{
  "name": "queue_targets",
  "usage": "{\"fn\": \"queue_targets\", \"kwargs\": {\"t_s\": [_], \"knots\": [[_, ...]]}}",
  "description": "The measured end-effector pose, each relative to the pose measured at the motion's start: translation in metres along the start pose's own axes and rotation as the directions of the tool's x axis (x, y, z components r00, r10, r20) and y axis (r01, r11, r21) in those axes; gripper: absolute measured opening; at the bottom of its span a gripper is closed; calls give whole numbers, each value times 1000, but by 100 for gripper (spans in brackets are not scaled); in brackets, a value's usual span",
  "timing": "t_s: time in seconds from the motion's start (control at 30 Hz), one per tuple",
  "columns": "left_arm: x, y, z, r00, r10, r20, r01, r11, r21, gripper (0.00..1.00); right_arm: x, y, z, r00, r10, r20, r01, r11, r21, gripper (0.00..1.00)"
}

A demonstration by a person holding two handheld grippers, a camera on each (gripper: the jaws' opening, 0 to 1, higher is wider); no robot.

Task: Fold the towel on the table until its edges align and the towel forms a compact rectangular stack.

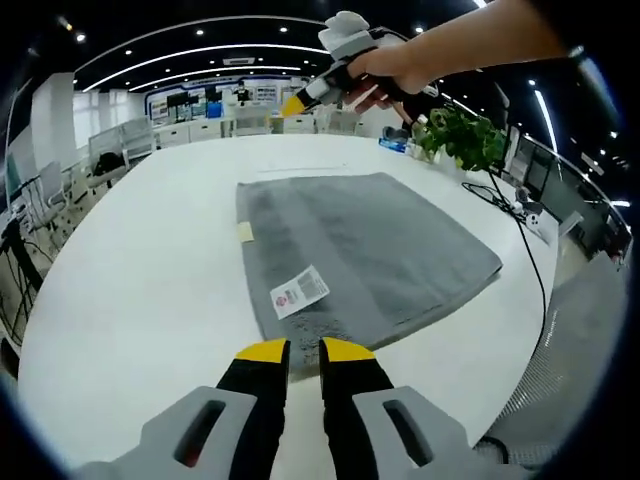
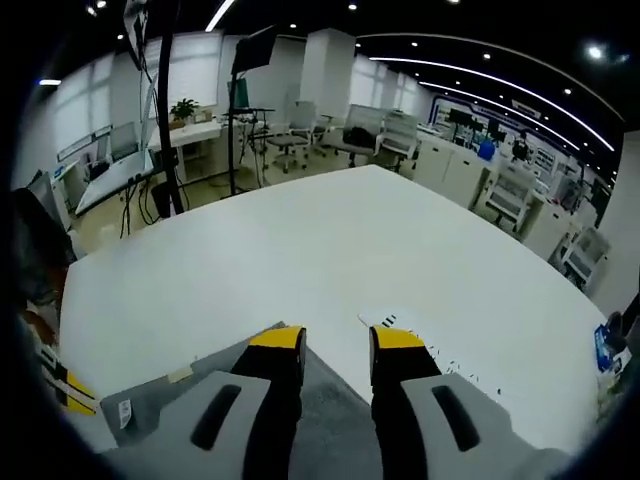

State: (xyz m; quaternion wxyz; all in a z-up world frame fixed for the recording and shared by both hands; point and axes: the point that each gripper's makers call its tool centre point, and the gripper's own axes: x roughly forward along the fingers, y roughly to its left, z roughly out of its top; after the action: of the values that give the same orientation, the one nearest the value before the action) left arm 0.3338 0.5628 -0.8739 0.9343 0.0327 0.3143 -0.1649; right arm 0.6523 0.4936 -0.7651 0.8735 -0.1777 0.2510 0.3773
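Grey towel (image 1: 360, 250) lies flat on the white worktop (image 1: 150, 280), with a white tag (image 1: 299, 291) near its close edge. Left claw (image 1: 305, 350) hovers just over that edge, jaws slightly apart, gripping nothing. Right claw (image 2: 337, 340) sits above the towel's far end, jaws parted and empty too. Plant (image 1: 462, 135) at the far right.

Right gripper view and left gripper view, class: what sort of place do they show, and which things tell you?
Probably an open-plan office or lab: rows of white desks with office chairs, long ceiling strip lights, and a large white table holding a flat grey towel.
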Motion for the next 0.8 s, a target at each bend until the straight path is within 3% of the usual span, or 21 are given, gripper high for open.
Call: {"fn": "queue_targets", "kwargs": {"t_s": [0.07,0.17,0.27,0.47,0.67,0.8], "knots": [[-1,0,1,1000,14,-13,-14,1000,20,20,-5,-2,2,1000,-1,5,1,1000,8,32],[-2,-3,10,1000,6,26,-6,1000,11,19,-16,-6,6,1000,-6,23,5,1000,25,39],[-3,-8,17,1000,10,27,-11,998,55,19,-26,-10,6,999,-13,31,12,1000,21,43],[-8,-17,36,998,11,58,-14,999,52,22,-48,-18,8,999,-3,48,1,1000,27,52],[-14,-25,47,998,41,57,-47,994,101,25,-60,-29,7,998,11,60,-12,1000,20,55],[-14,-30,48,997,42,65,-45,998,47,28,-69,-29,8,997,27,79,-29,999,20,58]]}}
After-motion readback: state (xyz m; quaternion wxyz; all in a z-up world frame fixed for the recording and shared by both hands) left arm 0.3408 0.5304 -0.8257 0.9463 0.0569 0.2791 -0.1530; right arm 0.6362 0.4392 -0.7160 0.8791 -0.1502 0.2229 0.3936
